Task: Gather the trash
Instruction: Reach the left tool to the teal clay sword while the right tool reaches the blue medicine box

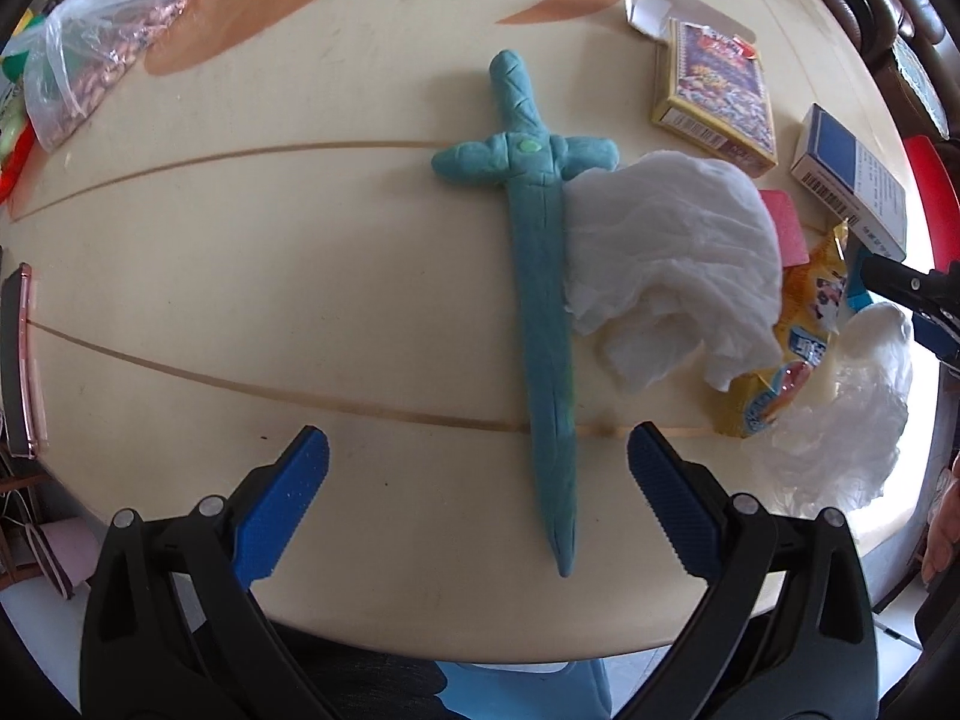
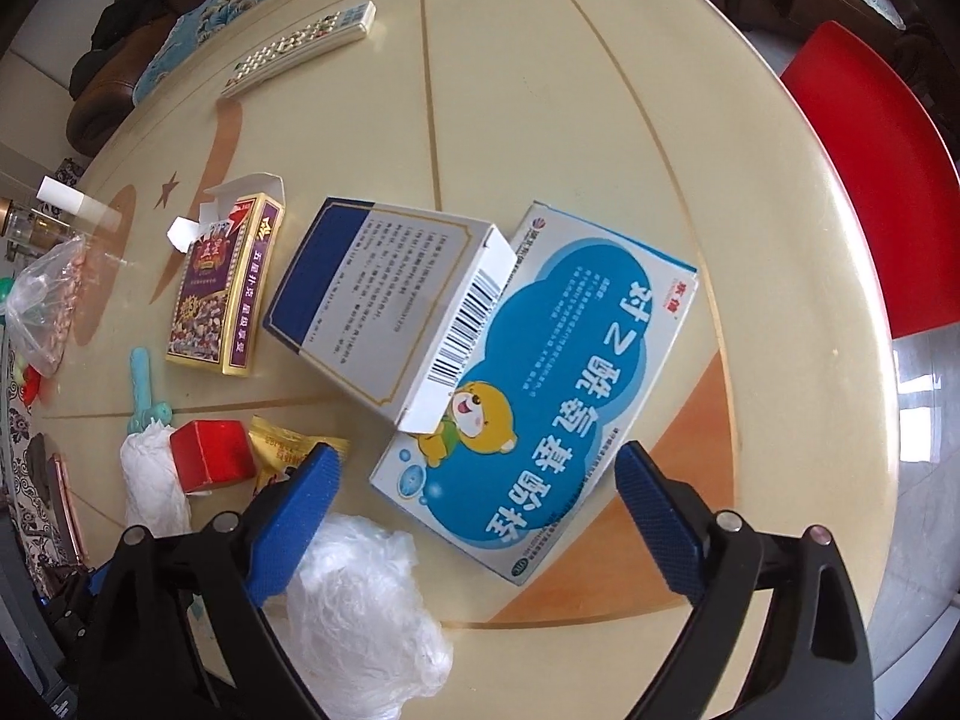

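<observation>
My left gripper [image 1: 477,438] hangs open above the cream table [image 1: 270,276], with the blade of a teal clay sword [image 1: 534,276] lying between its fingers. To the sword's right lie a crumpled white tissue [image 1: 666,252], a yellow snack wrapper [image 1: 798,324] and a wad of clear plastic [image 1: 852,420]. My right gripper [image 2: 477,456] is open too, over a blue medicine box with a cartoon bear [image 2: 570,372]. The plastic wad [image 2: 360,600] sits under its left finger. The tissue [image 2: 150,480] and wrapper [image 2: 288,450] lie further left.
A white-and-navy box [image 2: 384,294] leans on the bear box. A card pack [image 2: 222,288], a red block [image 2: 213,456] and a remote [image 2: 300,48] lie on the table. A bag of nuts [image 1: 90,60] and a phone [image 1: 24,360] sit at the left; a red chair [image 2: 882,180] stands past the rim.
</observation>
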`<state>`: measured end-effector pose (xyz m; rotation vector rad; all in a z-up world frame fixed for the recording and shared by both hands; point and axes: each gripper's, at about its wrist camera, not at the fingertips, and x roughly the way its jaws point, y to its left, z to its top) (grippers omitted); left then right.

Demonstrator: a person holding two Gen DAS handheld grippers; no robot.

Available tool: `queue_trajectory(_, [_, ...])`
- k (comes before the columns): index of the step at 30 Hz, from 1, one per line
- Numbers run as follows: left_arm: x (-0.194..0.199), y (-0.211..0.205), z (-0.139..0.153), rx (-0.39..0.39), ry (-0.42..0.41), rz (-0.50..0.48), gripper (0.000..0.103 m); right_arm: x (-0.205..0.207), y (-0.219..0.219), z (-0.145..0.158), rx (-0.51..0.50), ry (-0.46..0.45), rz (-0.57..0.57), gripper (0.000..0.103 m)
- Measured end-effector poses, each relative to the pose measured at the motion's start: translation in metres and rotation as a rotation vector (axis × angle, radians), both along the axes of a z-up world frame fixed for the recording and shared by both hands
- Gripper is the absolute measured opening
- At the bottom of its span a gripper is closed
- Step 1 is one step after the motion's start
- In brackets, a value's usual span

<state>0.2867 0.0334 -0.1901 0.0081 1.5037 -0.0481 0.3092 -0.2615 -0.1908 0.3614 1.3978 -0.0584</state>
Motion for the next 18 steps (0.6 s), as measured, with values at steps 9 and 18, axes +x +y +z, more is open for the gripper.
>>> queue_trajectory(9, [0.018, 0.005, -0.012, 0.013, 0.002, 0.01, 0.096, 0.006, 0.016, -0.002, -0.086, 0.017, 0.066, 0.097])
queue_trajectory(18, [0.036, -0.028, 0.004, 0.022, -0.007, -0.029, 0.067, 0.005, 0.031, 0.002, -0.2, 0.015, 0.06, 0.091])
